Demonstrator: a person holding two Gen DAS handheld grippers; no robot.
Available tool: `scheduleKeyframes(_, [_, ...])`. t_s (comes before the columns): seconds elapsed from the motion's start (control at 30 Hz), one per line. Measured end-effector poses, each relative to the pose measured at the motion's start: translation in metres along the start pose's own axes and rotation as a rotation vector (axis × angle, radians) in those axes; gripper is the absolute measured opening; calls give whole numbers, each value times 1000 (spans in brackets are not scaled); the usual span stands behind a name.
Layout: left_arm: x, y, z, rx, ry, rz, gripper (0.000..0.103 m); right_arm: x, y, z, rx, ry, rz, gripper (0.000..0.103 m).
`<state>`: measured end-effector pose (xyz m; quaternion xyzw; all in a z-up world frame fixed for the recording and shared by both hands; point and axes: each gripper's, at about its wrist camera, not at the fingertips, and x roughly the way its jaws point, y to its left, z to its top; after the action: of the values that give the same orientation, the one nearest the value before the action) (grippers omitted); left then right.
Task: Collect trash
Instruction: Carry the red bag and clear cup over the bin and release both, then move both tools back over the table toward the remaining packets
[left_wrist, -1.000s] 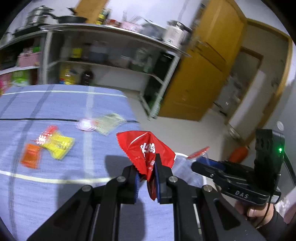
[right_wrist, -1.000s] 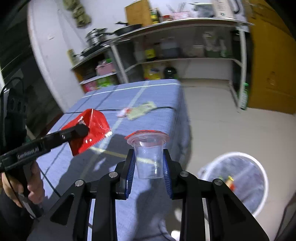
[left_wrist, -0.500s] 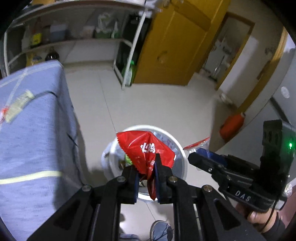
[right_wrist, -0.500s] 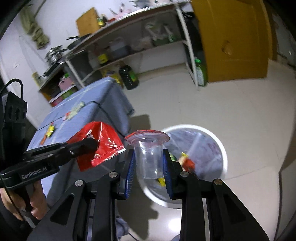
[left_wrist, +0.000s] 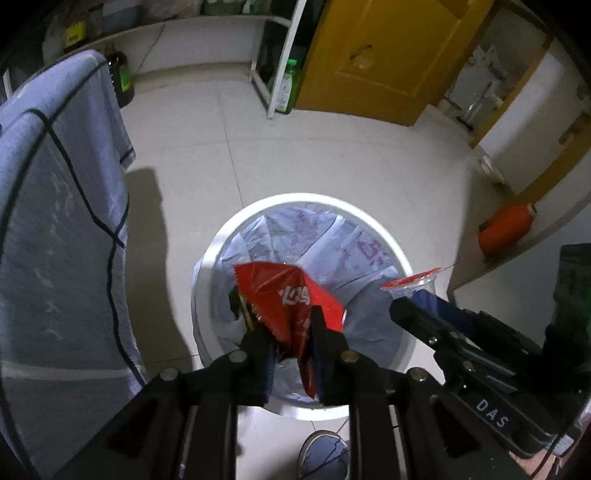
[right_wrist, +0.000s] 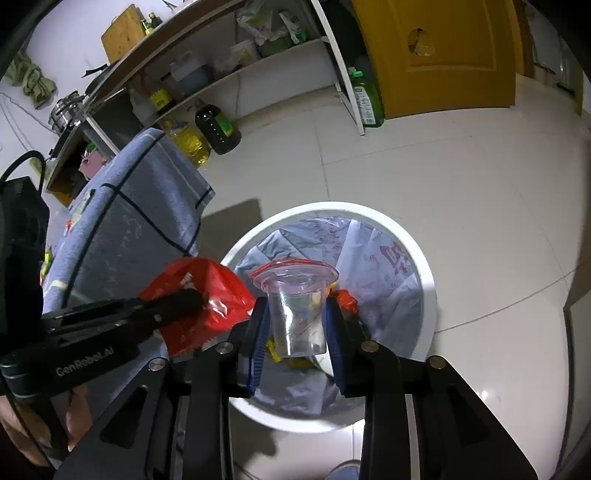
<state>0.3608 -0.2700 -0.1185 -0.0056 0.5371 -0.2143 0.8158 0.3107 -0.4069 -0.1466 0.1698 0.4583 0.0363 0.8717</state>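
A counter (left_wrist: 55, 229) draped in a blue-grey checked cloth is seen at the left of both views, with small wrappers (right_wrist: 46, 258) lying on its top in the right wrist view. Just right of it, the left hand-held gripper (left_wrist: 291, 354) is clamped on a red snack wrapper (left_wrist: 291, 299), which is held above the open mouth of a white trash bin (left_wrist: 369, 218) standing on the tiled floor (left_wrist: 295, 155). The bin is lined with a pale printed bag (left_wrist: 325, 240), and coloured scraps are visible at its bottom. Further right, the right hand-held gripper (right_wrist: 295, 332) is closed on a clear plastic cup (right_wrist: 295, 314) with a red rim, held upright over the same bin. A yellow door (right_wrist: 443, 51) is noted at the far right.
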Motion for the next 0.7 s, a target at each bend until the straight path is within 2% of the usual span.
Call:
scheduleKeyframes(0.03, [4,-1,-1,-1,3,8,23,2,0,1,-4,-1,-5,32])
scheduleKeyframes(0.07, [6,-2,-1,-4,4,10,30,5,0,1,-9,0,-11,32])
scheduleKeyframes(0.1, [8,-2,0,-8,4,8,33,7,0,1,-9,-1,-16,37])
scheduleKeyframes(0.13, [8,-1,0,-12,0,8,34,8,0,2,-7,-2,-18,44])
scheduleKeyframes(0.2, [9,1,0,-16,-2,17,35,8,-1,1,-5,-6,-12,48])
scheduleKeyframes(0.43, [-9,1,1,-5,-50,-20,35,-8,0,2,-3,-33,-25,48])
scheduleKeyframes(0.7, [-81,-1,-7,-1,-181,-115,35,-74,17,4,7,-148,-1,48])
